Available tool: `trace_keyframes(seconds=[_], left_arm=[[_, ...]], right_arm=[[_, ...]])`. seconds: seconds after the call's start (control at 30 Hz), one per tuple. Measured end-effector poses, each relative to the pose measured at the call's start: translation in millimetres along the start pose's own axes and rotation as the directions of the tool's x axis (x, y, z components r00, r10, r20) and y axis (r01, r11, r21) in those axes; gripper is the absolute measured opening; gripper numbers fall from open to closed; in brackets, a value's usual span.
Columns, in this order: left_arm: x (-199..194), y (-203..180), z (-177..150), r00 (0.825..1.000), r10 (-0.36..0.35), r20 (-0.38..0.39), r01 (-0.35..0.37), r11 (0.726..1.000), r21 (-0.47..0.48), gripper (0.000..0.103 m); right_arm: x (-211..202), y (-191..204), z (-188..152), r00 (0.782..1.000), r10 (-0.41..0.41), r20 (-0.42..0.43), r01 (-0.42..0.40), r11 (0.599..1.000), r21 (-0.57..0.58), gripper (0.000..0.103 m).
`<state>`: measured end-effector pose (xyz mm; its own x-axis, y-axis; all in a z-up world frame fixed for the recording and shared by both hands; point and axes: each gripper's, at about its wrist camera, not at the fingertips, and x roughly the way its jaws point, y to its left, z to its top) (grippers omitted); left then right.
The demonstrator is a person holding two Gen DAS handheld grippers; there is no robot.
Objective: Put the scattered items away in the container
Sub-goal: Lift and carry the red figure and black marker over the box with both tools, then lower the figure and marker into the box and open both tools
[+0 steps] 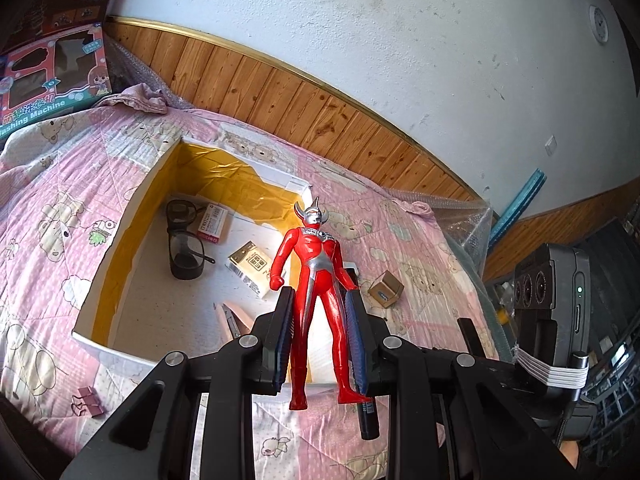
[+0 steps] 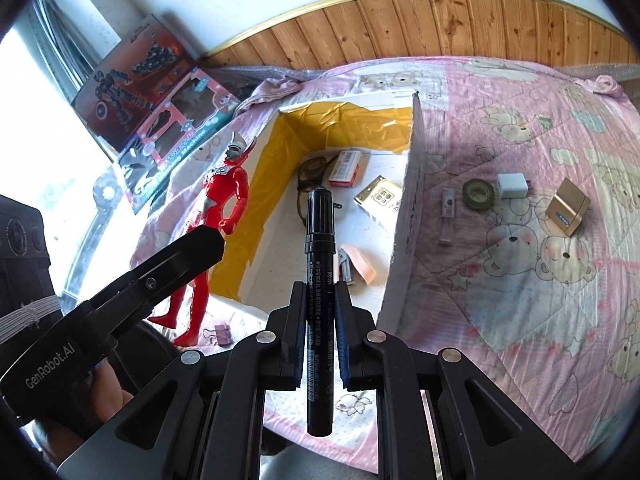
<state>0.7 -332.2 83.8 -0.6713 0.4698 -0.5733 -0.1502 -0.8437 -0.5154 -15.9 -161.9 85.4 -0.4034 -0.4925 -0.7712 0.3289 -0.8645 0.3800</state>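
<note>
Left wrist view shows the left gripper [image 1: 320, 300] clamped on the legs of a red figure [image 1: 316, 280], held upright above the near edge of the white box [image 1: 120, 240] with its yellow lining. Inside lie dark glasses [image 1: 184, 240], a red-and-white carton [image 1: 214, 222], a gold packet [image 1: 254, 266] and a pink stapler [image 1: 234, 318]. From the right wrist, the right gripper [image 2: 320, 292] pinches a black marker [image 2: 319, 248] over the box's near end. On the quilt [image 2: 520, 300] to the right wait a tape roll [image 2: 478, 194], a white charger [image 2: 513, 185], a gold block [image 2: 568, 207] and a small clear stick [image 2: 447, 216]; a pink binder clip [image 2: 222, 334] lies near left.
</note>
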Motion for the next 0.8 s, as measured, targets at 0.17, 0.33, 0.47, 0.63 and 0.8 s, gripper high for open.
trace_keyframes(seconds=[0.17, 0.33, 0.47, 0.63, 0.8], left_arm=[[-4, 14, 5, 1.0, 0.02, 0.01, -0.02, 1.0, -0.02, 0.026], [-6, 27, 9, 0.999, 0.043, 0.017, -0.042, 0.998, -0.037, 0.026], [-7, 37, 12, 0.998, 0.059, 0.018, -0.058, 0.997, -0.049, 0.026], [-4, 47, 16, 0.997, 0.083, 0.011, -0.082, 0.995, -0.056, 0.026], [2, 56, 20, 0.995, 0.1, 0.003, -0.1, 0.993, -0.058, 0.026]], right_arm=[[5, 6, 6, 1.0, 0.009, -0.005, -0.009, 1.0, -0.01, 0.014], [11, 11, 13, 1.0, 0.014, -0.008, -0.015, 1.0, -0.024, 0.014], [15, 15, 22, 1.0, 0.015, -0.006, -0.015, 0.999, -0.036, 0.014], [21, 15, 40, 1.0, 0.008, -0.001, -0.008, 0.999, -0.048, 0.014], [29, 10, 62, 1.0, -0.009, 0.001, 0.009, 0.998, -0.058, 0.014]])
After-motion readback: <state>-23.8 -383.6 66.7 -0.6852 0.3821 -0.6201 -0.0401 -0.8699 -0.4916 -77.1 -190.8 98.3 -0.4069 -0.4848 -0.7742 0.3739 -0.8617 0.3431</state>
